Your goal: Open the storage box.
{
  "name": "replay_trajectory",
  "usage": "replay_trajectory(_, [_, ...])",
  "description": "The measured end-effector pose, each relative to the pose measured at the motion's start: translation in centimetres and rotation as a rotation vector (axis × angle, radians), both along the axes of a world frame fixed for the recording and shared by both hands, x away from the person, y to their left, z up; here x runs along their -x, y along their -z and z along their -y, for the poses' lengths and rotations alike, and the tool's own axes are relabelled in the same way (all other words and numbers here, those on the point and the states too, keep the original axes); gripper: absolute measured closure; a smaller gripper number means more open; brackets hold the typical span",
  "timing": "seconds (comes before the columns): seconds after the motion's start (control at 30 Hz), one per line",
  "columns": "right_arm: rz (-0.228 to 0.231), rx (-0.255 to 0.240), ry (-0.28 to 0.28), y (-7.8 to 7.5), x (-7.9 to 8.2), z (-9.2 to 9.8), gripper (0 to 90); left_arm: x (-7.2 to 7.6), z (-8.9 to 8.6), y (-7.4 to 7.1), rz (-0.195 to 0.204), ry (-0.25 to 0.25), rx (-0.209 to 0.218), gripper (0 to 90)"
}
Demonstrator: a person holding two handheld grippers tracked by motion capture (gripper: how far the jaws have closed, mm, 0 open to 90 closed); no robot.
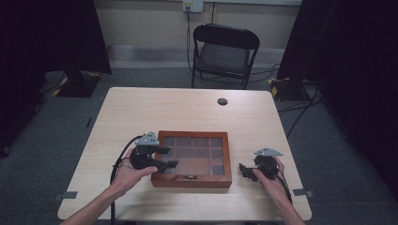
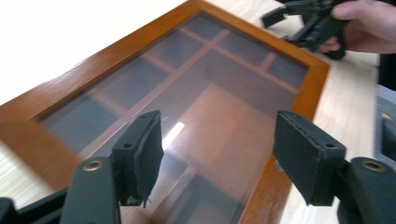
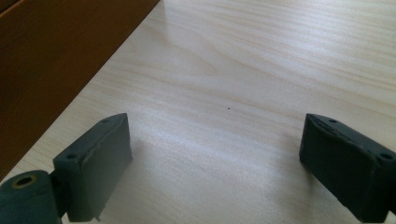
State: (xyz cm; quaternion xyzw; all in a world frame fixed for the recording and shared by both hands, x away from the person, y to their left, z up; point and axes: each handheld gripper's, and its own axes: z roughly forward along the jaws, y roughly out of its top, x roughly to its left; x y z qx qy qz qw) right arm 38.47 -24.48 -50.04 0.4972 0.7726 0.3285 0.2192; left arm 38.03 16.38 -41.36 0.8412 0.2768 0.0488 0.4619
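Box (image 1: 191,180) lies under left gripper's (image 1: 170,157) parted, seemingly untouching jaws; right gripper (image 1: 245,170) gapes alongside.

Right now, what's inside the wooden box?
Through the glass lid of the wooden box, wooden dividers form dark compartments. Glare and dimness hide whether anything lies in them.

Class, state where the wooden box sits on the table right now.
In the high view the wooden box sits near the table's front edge, between the left gripper and the right gripper.
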Motion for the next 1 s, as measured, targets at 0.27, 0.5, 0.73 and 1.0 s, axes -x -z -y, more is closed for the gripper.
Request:
replay_trajectory(0.27, [0.000, 0.000, -0.001, 0.0, 0.0, 0.0, 8.4, -0.3, 3.3, 0.2, -0.034, 0.085, 0.000, 35.5])
replay_trajectory(0.5, [0.001, 0.000, -0.004, 0.0, 0.0, 0.0, 8.4, 0.4, 4.1, 0.9, -0.041, 0.156, -0.016, 41.2])
replay_trajectory(0.73, [0.001, 0.001, -0.006, 0.0, -0.1, 0.0, 8.4, 1.1, 4.2, 1.7, -0.038, 0.203, -0.027, 61.5])
replay_trajectory(1.0, [0.001, 0.001, -0.006, 0.0, -0.1, 0.0, 8.4, 1.3, 5.1, 2.5, -0.076, 0.266, -0.048, 73.9])
